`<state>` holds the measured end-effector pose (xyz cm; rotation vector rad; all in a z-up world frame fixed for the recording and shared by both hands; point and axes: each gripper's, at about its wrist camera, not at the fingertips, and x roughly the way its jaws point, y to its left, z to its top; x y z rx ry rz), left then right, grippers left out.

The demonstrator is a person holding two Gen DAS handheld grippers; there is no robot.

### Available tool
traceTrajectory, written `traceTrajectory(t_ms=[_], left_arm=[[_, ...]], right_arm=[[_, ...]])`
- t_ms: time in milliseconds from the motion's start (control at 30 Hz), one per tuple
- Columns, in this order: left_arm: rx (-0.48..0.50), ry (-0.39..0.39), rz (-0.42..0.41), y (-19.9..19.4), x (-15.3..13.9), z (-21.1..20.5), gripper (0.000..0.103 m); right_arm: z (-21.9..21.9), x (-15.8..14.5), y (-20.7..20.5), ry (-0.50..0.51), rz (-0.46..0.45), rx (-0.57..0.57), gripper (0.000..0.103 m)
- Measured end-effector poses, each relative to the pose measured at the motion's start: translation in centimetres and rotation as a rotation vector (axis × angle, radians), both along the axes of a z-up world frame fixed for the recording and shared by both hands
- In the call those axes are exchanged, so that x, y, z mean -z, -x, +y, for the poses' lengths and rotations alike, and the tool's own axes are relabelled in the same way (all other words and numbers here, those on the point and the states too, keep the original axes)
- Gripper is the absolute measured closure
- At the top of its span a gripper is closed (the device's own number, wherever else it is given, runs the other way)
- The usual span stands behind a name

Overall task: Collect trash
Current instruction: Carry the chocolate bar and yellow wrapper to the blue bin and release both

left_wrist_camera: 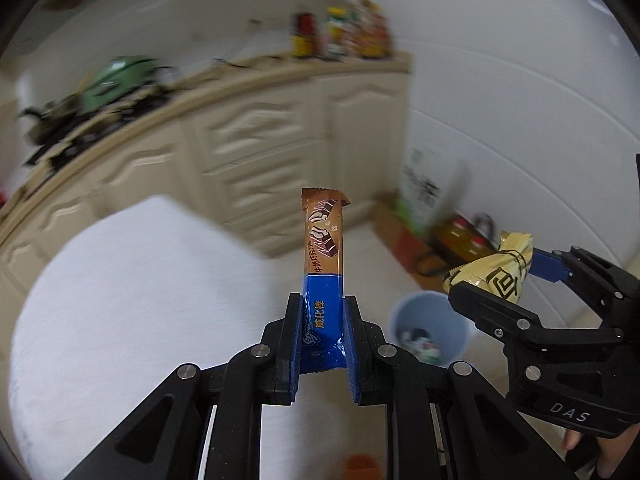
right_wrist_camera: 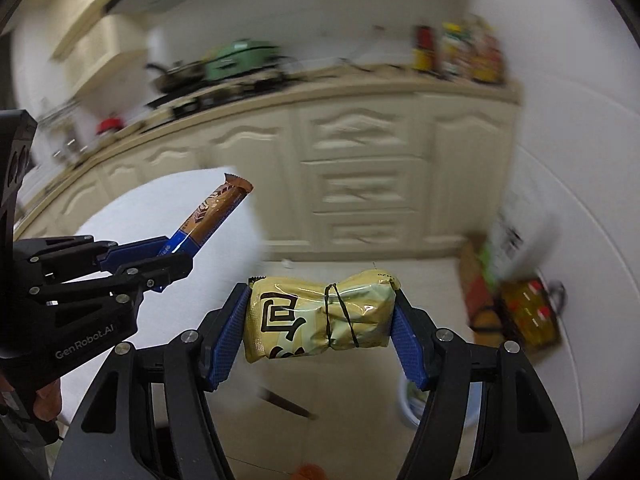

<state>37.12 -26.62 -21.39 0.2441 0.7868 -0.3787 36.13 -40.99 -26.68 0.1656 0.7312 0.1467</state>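
My left gripper (left_wrist_camera: 323, 308) is shut on a long brown and blue wafer wrapper (left_wrist_camera: 323, 240), which sticks up between its blue pads. The same wrapper (right_wrist_camera: 216, 212) shows at the left of the right wrist view, held by the left gripper (right_wrist_camera: 176, 254). My right gripper (right_wrist_camera: 320, 312) is shut on a crumpled yellow snack bag (right_wrist_camera: 316, 314) tied with a thin black band, gripped end to end. In the left wrist view that yellow bag (left_wrist_camera: 496, 272) sits in the right gripper (left_wrist_camera: 500, 276) at the right. A pale blue bin (left_wrist_camera: 432, 328) with trash inside stands on the floor below both grippers.
A white table top (left_wrist_camera: 132, 300) lies to the left. Cream kitchen cabinets (right_wrist_camera: 352, 176) run behind, with bottles (left_wrist_camera: 344, 32) and a green appliance (right_wrist_camera: 236, 58) on the counter. Boxes and a basket of bottles (right_wrist_camera: 528, 312) stand on the floor by the white wall. A hand (right_wrist_camera: 44, 400) holds the left gripper.
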Motion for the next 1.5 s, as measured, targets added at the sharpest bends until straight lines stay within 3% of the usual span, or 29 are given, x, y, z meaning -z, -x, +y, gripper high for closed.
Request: traceTrajectory(t_ms=[267,300,567,633,800,1100,1367,1433,1500], left_arm=[[0.167,-0.054,0.131,-2.0,6.3,-14.0,0.088],[0.21,-0.093,0.166,-2.3,7.2,-15.3,0.088],[0.308,-0.169,0.239,-4.4,13.6,-24.0,0.088],[0.309,-0.184,0.244,-6.7,14.6,-25.8,0.087],[0.295,-0.206,0.242,-10.0,17.1,-27.3,0.068],[0.271,-0.238,0.216,-11.9,20.5,-27.7,0.049],[0.226,-0.249,0.146,-10.8,18.7,-25.6,0.035],[0.226,-0.249,0.146,-10.3,17.5,-24.5,0.032],[0.206,-0.235,0.126,-9.9,16.4,-23.6,0.029]], right_arm=[[-12.2,6.8,1.8,-0.029,0.102,0.201,0.035],[-13.6,8.0,1.9,-0.033,0.117,0.226,0.035],[-20.4,15.5,1.9,-0.107,0.217,0.334,0.035],[-21.3,16.8,1.8,-0.119,0.232,0.348,0.036],[-23.3,19.4,1.3,-0.162,0.257,0.388,0.035],[-24.0,21.6,0.7,-0.201,0.28,0.402,0.035],[-23.9,21.4,-1.1,-0.254,0.243,0.424,0.031],[-23.9,20.9,-1.6,-0.277,0.237,0.436,0.02],[-23.7,20.0,-1.9,-0.288,0.225,0.441,0.015]])
